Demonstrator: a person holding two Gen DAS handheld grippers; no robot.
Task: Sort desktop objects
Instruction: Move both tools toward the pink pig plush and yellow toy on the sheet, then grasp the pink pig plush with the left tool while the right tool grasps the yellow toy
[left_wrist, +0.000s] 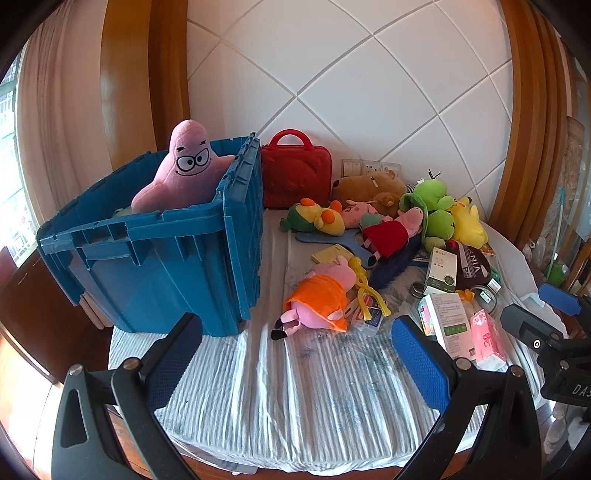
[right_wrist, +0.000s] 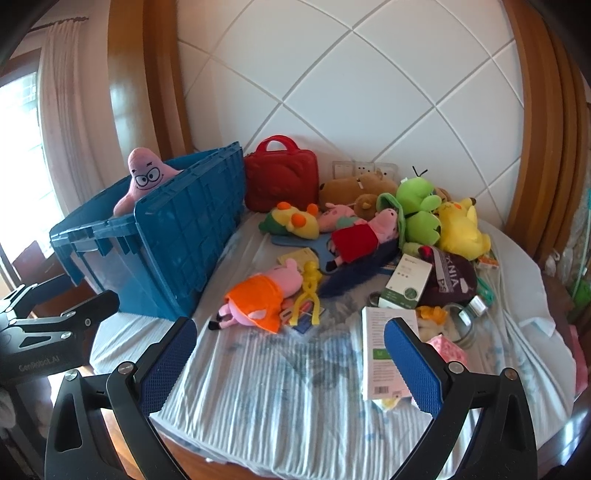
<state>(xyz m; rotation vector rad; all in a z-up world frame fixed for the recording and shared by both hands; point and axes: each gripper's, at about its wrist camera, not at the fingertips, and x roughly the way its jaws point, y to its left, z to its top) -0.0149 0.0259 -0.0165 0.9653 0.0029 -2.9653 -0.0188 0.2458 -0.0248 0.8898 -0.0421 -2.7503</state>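
A blue crate (left_wrist: 155, 258) (right_wrist: 173, 236) stands at the left of the table with a pink star plush (left_wrist: 184, 166) (right_wrist: 142, 179) in it. A pig plush in an orange dress (left_wrist: 321, 299) (right_wrist: 258, 299) lies on the striped cloth (left_wrist: 280, 387) nearest both grippers. Behind it lie a pig plush in red (left_wrist: 391, 230) (right_wrist: 364, 236), green (left_wrist: 434, 210), yellow (left_wrist: 467, 221) and brown (left_wrist: 369, 184) plushes. My left gripper (left_wrist: 295, 358) is open and empty above the cloth. My right gripper (right_wrist: 291, 365) is open and empty, in front of a white box (right_wrist: 376, 358).
A red case (left_wrist: 295, 173) (right_wrist: 282, 181) leans on the wall behind the crate. Boxes (left_wrist: 441, 269), a pink tissue pack (left_wrist: 487, 339), a dark pouch (right_wrist: 448, 280), jars and small items crowd the right side. The right gripper's body (left_wrist: 554, 339) shows at the left view's right edge.
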